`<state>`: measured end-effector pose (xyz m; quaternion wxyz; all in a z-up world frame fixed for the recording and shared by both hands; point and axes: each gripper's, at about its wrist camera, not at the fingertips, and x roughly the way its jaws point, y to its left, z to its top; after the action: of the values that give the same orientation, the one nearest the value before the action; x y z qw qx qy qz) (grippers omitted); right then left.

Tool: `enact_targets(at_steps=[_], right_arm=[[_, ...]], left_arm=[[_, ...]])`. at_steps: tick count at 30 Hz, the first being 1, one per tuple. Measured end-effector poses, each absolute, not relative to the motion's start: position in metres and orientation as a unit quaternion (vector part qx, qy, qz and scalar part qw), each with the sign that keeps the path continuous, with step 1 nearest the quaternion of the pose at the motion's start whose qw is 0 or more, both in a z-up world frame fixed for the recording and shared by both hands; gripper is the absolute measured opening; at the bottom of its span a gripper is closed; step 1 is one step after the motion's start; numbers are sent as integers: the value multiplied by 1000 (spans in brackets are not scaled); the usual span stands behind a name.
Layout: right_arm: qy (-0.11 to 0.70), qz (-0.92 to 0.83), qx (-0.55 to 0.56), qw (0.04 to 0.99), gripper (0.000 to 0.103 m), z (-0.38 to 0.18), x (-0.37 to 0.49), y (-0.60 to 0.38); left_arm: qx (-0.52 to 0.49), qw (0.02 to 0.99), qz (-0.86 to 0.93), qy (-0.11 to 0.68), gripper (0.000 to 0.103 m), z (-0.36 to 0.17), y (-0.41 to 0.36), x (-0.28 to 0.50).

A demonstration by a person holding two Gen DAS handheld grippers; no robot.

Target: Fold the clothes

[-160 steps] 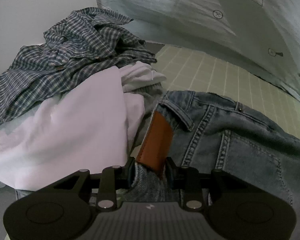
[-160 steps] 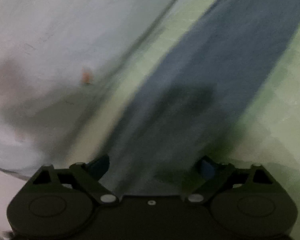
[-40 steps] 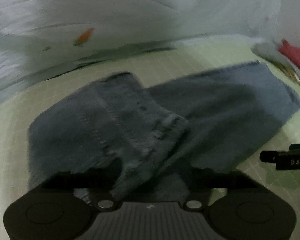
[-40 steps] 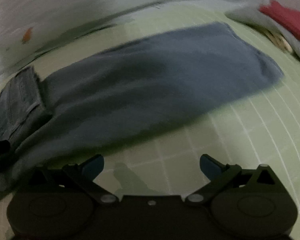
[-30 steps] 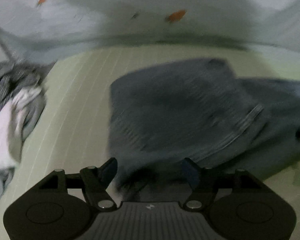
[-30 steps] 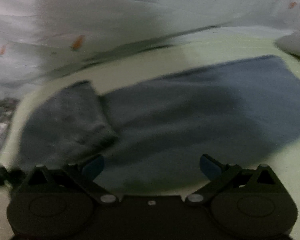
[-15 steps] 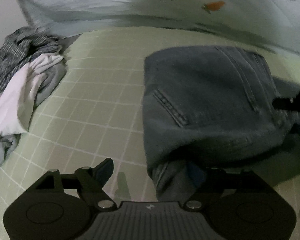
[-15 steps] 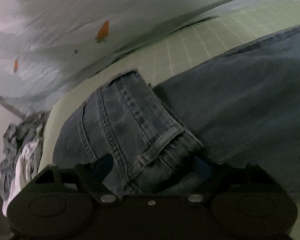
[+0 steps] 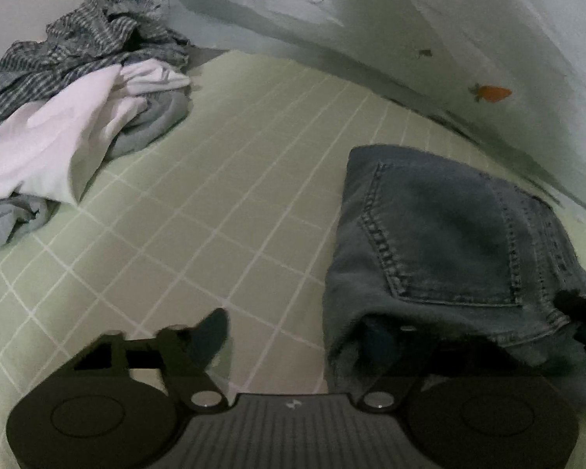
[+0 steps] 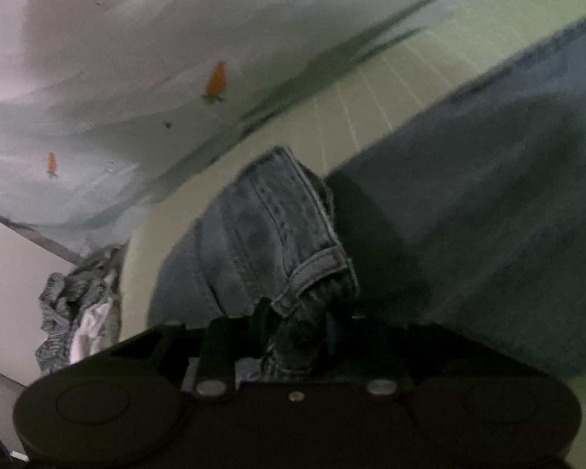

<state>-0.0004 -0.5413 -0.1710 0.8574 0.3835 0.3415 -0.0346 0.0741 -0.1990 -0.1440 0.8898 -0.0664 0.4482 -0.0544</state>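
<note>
On the far left we see a heap of crumpled clothes [image 9: 78, 117], a checked shirt and a white garment, lying well apart from the jeans, likely set aside so the middle of the green gridded bed sheet [image 9: 234, 203] stays free for folding. Our left gripper [image 9: 293, 336] has its fingers spread wide: the left finger is over bare sheet, the right one is tucked under the near edge of the jeans [image 9: 441, 242], gripping nothing. The jeans lie with the seat and back pocket turned up over the legs. Further right, our right gripper [image 10: 293, 336] has its fingers pinched together on the waistband, we judge to carry that fold or steady it.
</note>
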Motion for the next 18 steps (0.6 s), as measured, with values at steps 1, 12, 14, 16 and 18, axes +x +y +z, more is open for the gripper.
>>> enact_targets(at_steps=[1,12,14,16,18], right_arm=[[333,-29,390,858,27,-165,-5,-542],[409,-23,325,852,41,-181,-27,-523],[402,-37,301,864,58,-172,-35,-527],[393,-58,250,883,84,-159,-46,-529],[384,-90,212,894,85,-155,-59,-541]], left_arm=[[-75,891,-55,445,49,-143,-196,74],[-93,878,-23,469,55,-138,-179,73],[-85,877,-19,473,65,-136,-179,73],[-66,883,-22,464,70,-127,-184,73],[-46,889,-25,455,82,-119,-188,74]])
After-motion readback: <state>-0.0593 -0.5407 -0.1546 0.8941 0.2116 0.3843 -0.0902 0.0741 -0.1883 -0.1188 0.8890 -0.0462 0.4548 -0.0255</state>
